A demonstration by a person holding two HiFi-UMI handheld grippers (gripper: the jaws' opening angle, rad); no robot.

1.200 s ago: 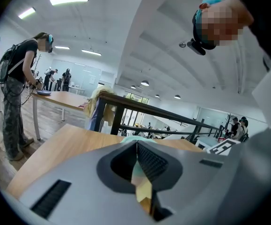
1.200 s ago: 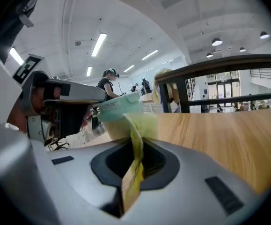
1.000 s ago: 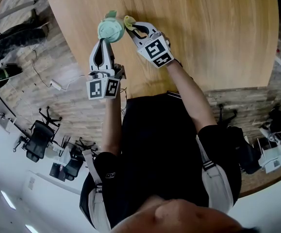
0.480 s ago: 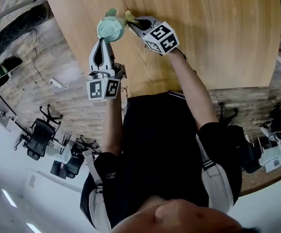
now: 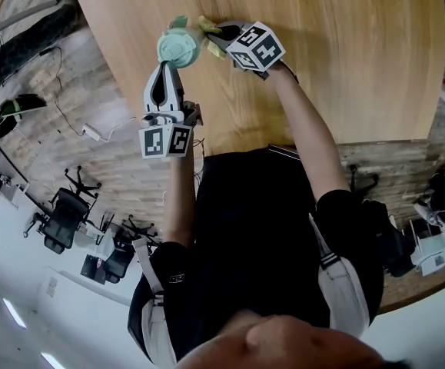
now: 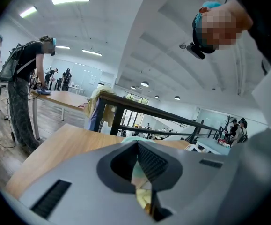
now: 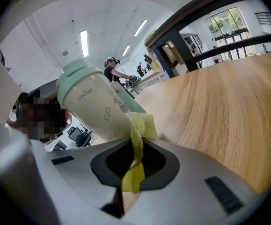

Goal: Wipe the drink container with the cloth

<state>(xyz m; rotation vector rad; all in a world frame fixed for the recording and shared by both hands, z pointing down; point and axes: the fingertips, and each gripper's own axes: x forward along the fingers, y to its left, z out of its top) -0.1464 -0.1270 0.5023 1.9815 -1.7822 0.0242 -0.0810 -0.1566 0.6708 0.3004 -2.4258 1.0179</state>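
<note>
The drink container (image 5: 177, 48) is a cream tumbler with a mint-green lid, held up over the wooden table's (image 5: 345, 52) near left corner. My left gripper (image 5: 171, 64) comes at it from below and is shut on it. In the left gripper view only a sliver of mint green (image 6: 134, 140) shows past the shut jaws. My right gripper (image 5: 216, 34) is shut on the yellow cloth (image 5: 206, 28), which is pressed against the container's right side. In the right gripper view the tilted container (image 7: 98, 107) touches the cloth (image 7: 137, 146) that hangs from the right gripper (image 7: 134, 170).
The table's left edge (image 5: 111, 48) runs just beside the container, with wood floor, a cable (image 5: 91, 133) and office chairs (image 5: 61, 217) below. The tabletop stretches away to the right. A person (image 6: 25, 88) stands at another table in the distance.
My right gripper has turned and slid up toward the far side of the container, dragging the cloth along it. The left gripper and container have barely shifted.
</note>
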